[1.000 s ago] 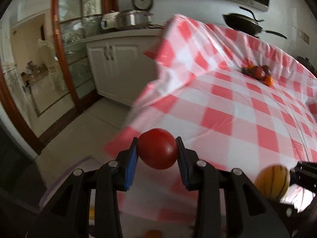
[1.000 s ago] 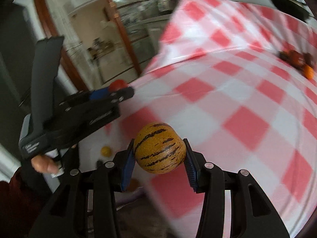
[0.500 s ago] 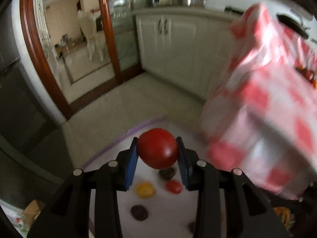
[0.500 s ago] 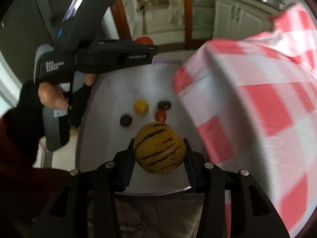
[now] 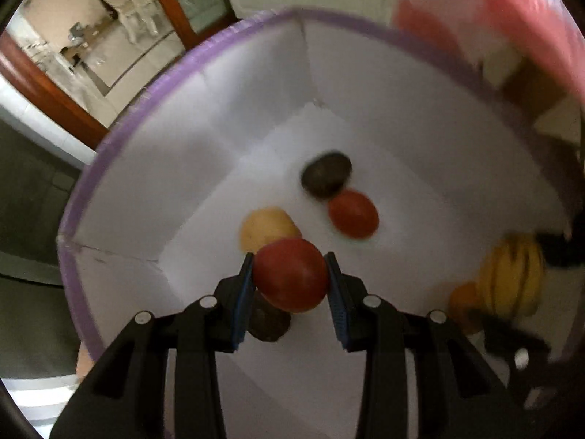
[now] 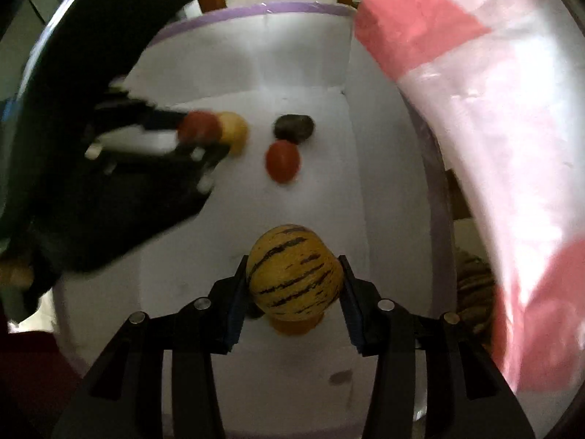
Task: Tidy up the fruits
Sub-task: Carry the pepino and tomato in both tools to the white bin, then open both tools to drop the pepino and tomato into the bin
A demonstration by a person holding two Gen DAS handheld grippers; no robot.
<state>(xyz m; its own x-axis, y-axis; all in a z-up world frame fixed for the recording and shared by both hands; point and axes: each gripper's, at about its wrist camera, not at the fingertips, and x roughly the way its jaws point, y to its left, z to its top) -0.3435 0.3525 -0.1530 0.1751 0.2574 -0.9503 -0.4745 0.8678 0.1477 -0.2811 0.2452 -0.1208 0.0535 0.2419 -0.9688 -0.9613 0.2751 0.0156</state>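
Observation:
My left gripper [image 5: 290, 280] is shut on a red tomato [image 5: 290, 274] and holds it inside a white box with a purple rim [image 5: 153, 84]. My right gripper [image 6: 294, 287] is shut on a yellow striped melon [image 6: 294, 270] over the same box [image 6: 256, 12]. On the box floor lie a yellow fruit [image 5: 265, 225], a red fruit [image 5: 353, 214], a dark fruit [image 5: 325, 173] and another dark fruit [image 5: 268, 323] under my left fingers. The left gripper with its tomato [image 6: 199, 126] shows blurred in the right wrist view. An orange fruit [image 6: 292, 325] lies under the melon.
The red-and-white checked tablecloth [image 6: 493, 117] hangs down beside the box on the right. A wooden door frame [image 5: 47, 87] and tiled floor lie beyond the box's far rim. The melon and right gripper also show in the left wrist view [image 5: 512, 274].
Both grippers have swung away from the table top and down into the white box, each still holding its fruit. The box floor fruits are now close below.

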